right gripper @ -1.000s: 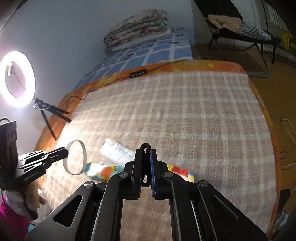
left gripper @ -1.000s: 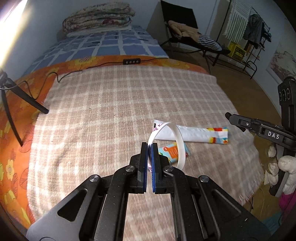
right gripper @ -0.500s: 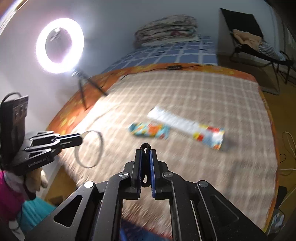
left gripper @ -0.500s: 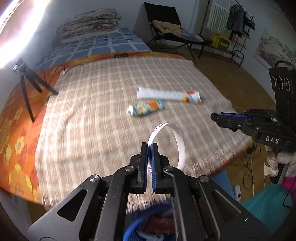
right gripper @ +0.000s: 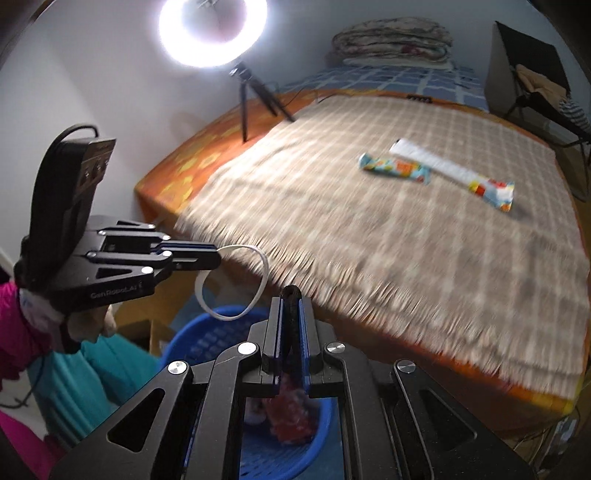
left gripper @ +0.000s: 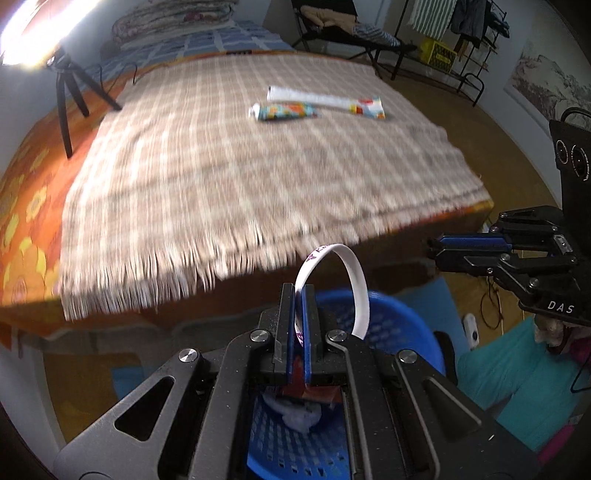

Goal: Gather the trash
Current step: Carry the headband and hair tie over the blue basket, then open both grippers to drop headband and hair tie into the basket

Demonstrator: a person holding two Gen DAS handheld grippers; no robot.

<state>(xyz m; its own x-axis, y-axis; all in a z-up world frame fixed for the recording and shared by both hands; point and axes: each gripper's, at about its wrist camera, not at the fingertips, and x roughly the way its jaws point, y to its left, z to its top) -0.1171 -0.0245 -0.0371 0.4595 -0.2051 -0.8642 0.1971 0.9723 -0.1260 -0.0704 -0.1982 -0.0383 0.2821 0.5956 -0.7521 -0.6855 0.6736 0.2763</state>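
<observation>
My left gripper [left gripper: 299, 291] is shut on a white wristband [left gripper: 354, 280] with purple print, whose loop arches up and to the right. It hangs over a blue perforated basket [left gripper: 406, 314] on the floor at the bed's fringed edge. My right gripper [right gripper: 291, 301] is shut on a small black loop [right gripper: 291, 314], also above the basket [right gripper: 192, 336]. In the right wrist view the left gripper [right gripper: 218, 256] shows with the wristband [right gripper: 236, 284]. A colourful tube [left gripper: 284, 110] and a long white packet [left gripper: 325, 101] lie on the checked blanket.
Red and white trash [right gripper: 291, 417] lies in the basket. A ring light [right gripper: 212, 29] on a tripod stands on the bed's left side. A folding chair [left gripper: 332, 22] and clothes rack [left gripper: 461, 37] stand beyond the bed. Cables [left gripper: 487, 306] and teal cloth [left gripper: 498, 369] lie on the floor.
Both grippers have drawn back from over the blanket, past its fringed edge, to above the blue basket. Each keeps its hold; the tube and packet stay on the bed.
</observation>
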